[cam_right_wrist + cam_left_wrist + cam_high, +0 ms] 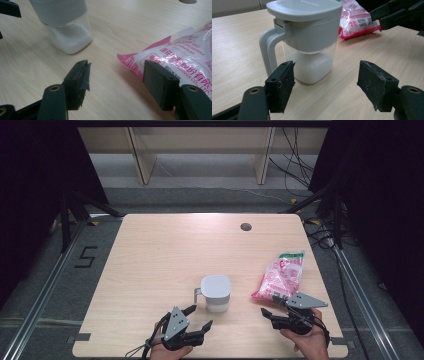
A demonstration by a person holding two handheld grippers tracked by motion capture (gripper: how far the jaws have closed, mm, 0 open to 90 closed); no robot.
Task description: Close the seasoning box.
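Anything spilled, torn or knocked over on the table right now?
Nothing spilled. The lidded jug stands upright with its lid on, and the pink bag lies flat and looks whole. One oddity: the pad on the right gripper is frayed, a loose flap hanging off one finger.

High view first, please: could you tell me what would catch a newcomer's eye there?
A lidded white jug with white powder at its bottom stands near the front of the wooden table. To its right lies a pink and white bag. The open left gripper and right gripper point at them.
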